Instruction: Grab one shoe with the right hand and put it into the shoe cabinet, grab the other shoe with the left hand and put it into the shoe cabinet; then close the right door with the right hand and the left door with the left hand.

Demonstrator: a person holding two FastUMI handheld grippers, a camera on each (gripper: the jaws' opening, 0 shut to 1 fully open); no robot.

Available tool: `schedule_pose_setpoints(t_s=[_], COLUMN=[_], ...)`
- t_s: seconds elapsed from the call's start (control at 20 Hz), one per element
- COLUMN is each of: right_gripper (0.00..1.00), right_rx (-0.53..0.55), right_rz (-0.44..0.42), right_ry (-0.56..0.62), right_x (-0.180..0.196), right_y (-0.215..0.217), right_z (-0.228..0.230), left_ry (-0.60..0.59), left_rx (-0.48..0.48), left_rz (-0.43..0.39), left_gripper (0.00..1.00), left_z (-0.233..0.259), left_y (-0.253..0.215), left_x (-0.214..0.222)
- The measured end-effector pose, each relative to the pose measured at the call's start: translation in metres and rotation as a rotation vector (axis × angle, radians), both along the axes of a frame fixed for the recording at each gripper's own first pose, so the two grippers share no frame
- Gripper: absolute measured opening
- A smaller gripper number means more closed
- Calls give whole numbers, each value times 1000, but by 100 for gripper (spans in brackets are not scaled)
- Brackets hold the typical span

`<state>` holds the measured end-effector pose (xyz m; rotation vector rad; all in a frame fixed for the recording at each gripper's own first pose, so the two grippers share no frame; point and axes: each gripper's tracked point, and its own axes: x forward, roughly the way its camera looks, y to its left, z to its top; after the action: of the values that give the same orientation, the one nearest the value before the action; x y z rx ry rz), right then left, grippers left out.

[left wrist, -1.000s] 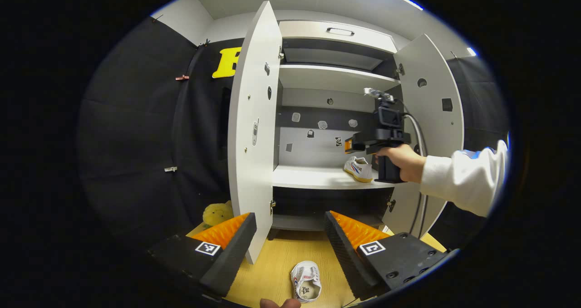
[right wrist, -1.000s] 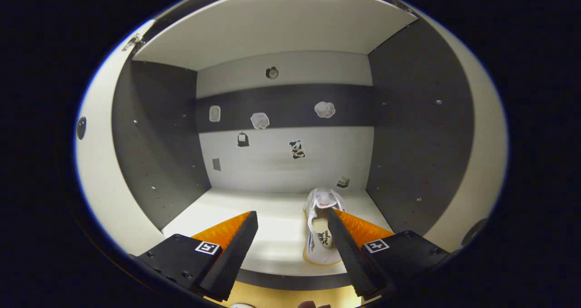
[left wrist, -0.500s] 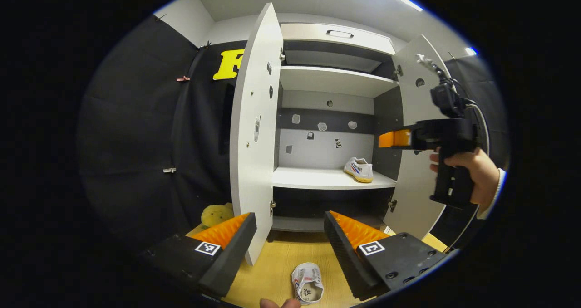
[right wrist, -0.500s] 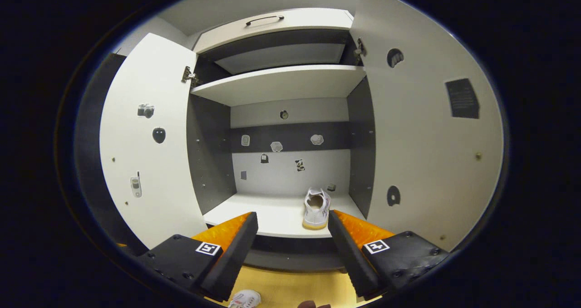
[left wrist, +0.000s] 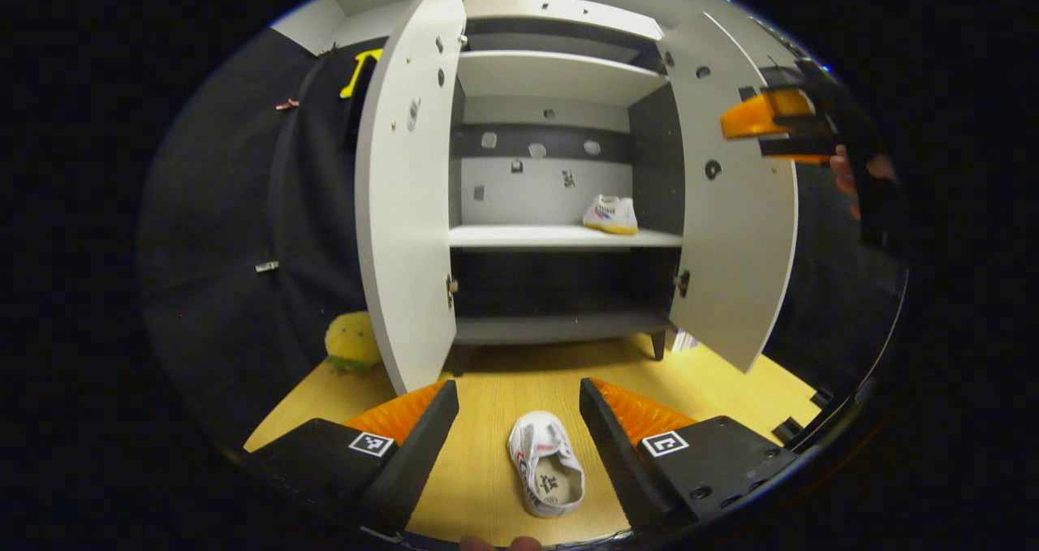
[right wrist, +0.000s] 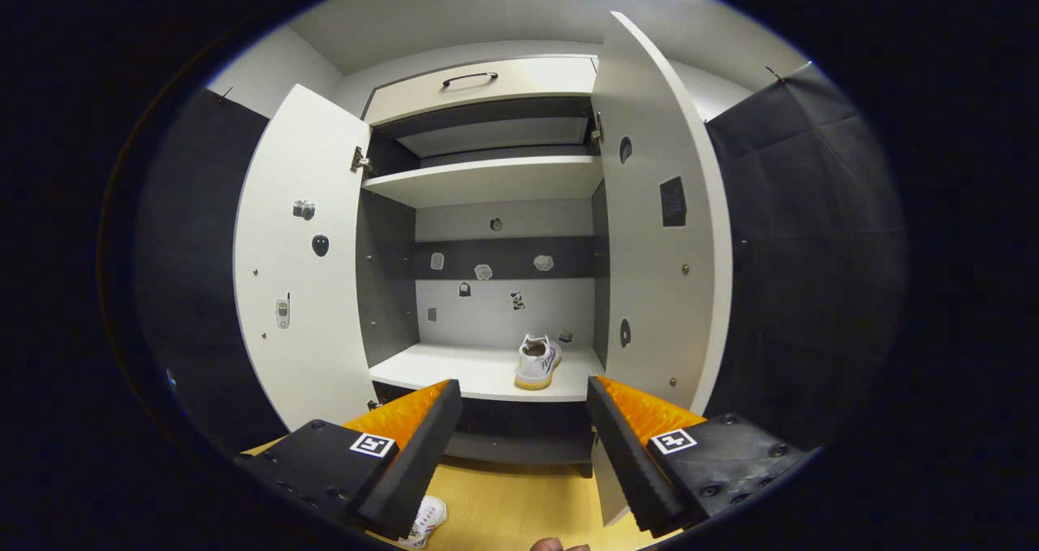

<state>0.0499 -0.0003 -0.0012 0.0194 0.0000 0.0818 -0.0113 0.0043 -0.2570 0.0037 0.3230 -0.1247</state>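
on the wooden floor (left wrist: pixel 487 486), between the spread fingers of the left tool (left wrist: pixel 519 445) — second shoe (left wrist: pixel 545 474), untouched. first shoe (right wrist: pixel 537 362) on the cabinet's middle shelf (right wrist: pixel 454 370), right side. right tool (right wrist: pixel 523 445) gaping, empty. risk: toe-end pinch slipping off soft canvas. both doors open — dark-cloth booth.

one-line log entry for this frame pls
stage: second shoe pickup | left gripper: open above floor shoe | right gripper: open, empty | first shoe: on cabinet shelf | both doors: open
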Motion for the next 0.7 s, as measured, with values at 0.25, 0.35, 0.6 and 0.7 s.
schedule_pose_setpoints(t_s=[0.25,0.35,0.6,0.7], right_gripper=[98,98,98,98], right_rx=[26,38,19,9], right_rz=[-26,-34,-75,-101], right_ry=[-7,-10,-18,-25], right_x=[-11,-15,-22,-23], right_y=[-20,-28,-51,-62], right_z=[12,18,26,31], left_ry=[179,239,293,285], left_rx=[49,45,71,85], left_rz=[-45,-44,-15,1], left_gripper=[95,94,90,82], left_z=[-98,-126,-176,-184], left_y=[-7,-8,-3,-2], left_x=[-2,10,43,59])
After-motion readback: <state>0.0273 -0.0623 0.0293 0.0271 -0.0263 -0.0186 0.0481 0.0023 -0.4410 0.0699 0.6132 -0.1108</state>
